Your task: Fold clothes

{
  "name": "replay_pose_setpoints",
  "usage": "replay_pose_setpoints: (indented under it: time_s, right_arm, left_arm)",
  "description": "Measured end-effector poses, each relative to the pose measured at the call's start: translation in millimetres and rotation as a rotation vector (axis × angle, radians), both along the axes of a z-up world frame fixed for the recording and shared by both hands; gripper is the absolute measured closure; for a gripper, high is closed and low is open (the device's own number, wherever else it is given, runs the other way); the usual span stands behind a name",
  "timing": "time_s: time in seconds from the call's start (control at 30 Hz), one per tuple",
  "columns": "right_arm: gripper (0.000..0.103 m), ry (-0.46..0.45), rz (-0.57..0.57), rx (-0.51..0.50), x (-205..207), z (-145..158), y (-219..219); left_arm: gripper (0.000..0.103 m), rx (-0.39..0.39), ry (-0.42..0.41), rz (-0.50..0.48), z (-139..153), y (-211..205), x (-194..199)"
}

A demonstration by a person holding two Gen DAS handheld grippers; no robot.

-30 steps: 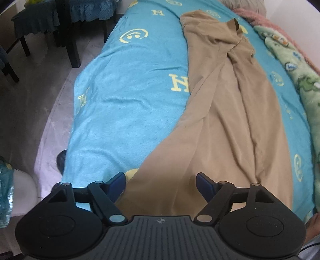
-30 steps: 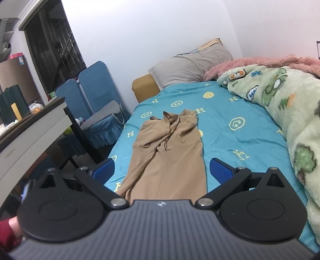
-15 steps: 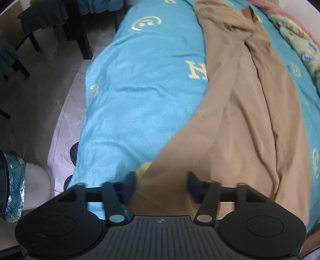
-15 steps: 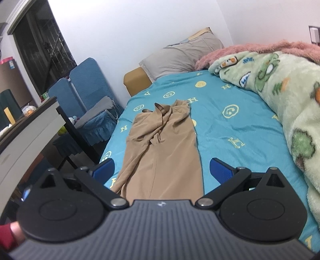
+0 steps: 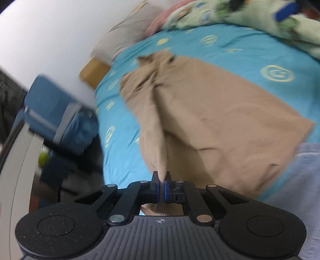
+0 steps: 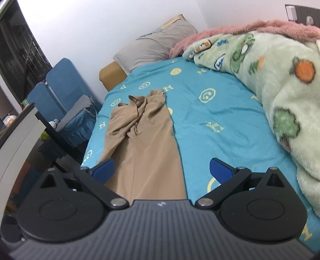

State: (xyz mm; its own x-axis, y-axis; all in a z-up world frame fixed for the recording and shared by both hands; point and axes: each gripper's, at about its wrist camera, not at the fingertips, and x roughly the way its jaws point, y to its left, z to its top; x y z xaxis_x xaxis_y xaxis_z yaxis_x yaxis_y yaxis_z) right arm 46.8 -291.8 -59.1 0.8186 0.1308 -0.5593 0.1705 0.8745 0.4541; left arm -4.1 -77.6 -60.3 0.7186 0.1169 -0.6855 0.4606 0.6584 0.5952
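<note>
Now left gripper [image 5: 161, 186] fingers clamped on tan trousers [image 5: 210, 112], seemingly hem; right gripper [image 6: 162, 170] fingers wide apart, empty

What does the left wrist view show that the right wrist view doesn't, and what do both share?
Only the left wrist view: the left gripper shut on a pinched ridge of the tan trousers, and their hem corner.
Only the right wrist view: the right gripper open above the trousers, holding nothing; a wall socket.
Both: trousers on the blue bedsheet, green blanket, grey pillow, blue chair.
</note>
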Motion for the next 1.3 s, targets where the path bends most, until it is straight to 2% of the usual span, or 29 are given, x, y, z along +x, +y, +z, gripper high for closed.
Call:
replay_pose_setpoints:
  time_s: [0.1,0.27,0.33,0.5,0.53,0.6,0.67,0.77,0.8,0.93,1.0,1.07,1.13,1.2,1.23,1.3]
  right_arm:
    - [0.000,0.006,-0.001,0.012,0,-2,-2]
    - [0.000,0.017,-0.006,0.027,0,-5,-4]
    - [0.000,0.021,-0.009,0.029,0,-6,-5]
    - [0.000,0.024,-0.013,0.052,-1,-8,-8]
    - [0.000,0.025,-0.013,0.056,-1,-8,-9]
    - [0.000,0.027,-0.013,0.063,0,-9,-10]
    - [0.000,0.028,-0.013,0.073,0,-10,-10]
    - [0.000,0.028,-0.017,0.078,0,-10,-10]
    - [0.000,0.028,-0.019,0.079,0,-10,-10]
    - [0.000,0.033,-0.027,0.091,0,-11,-12]
    - [0.000,0.036,-0.033,0.102,-1,-12,-14]
    - [0.000,0.040,-0.038,0.117,-2,-14,-16]
    - [0.000,0.046,-0.042,0.132,-1,-16,-17]
    - [0.000,0.054,-0.043,0.146,0,-18,-18]
    - [0.000,0.056,-0.042,0.151,0,-19,-18]
    - [0.000,0.061,-0.043,0.156,0,-20,-17]
  left_arm:
    - [0.099,0.009,0.024,-0.074,-7,-17,-9]
    - [0.098,-0.033,0.090,-0.133,-26,-29,-13]
    - [0.097,-0.070,0.138,-0.147,-33,-30,-14]
    - [0.085,-0.202,0.263,-0.197,-29,-24,-21]
    - [0.082,-0.243,0.287,-0.192,-25,-19,-19]
    - [0.061,-0.337,0.317,-0.149,-15,-8,-11]
    - [0.056,-0.415,0.307,-0.080,-8,5,0]
    - [0.042,-0.480,0.289,0.055,-11,23,21]
    - [0.041,-0.504,0.298,0.096,-15,28,29]
    - [0.041,-0.598,0.366,0.220,-34,37,55]
    - [0.042,-0.618,0.401,0.234,-40,39,61]
    - [0.044,-0.606,0.421,0.227,-46,37,63]
    - [0.051,-0.578,0.437,0.217,-52,33,64]
    - [0.068,-0.554,0.449,0.206,-58,30,62]
    - [0.072,-0.544,0.450,0.200,-61,30,62]
    - [0.091,-0.502,0.417,0.166,-60,28,57]
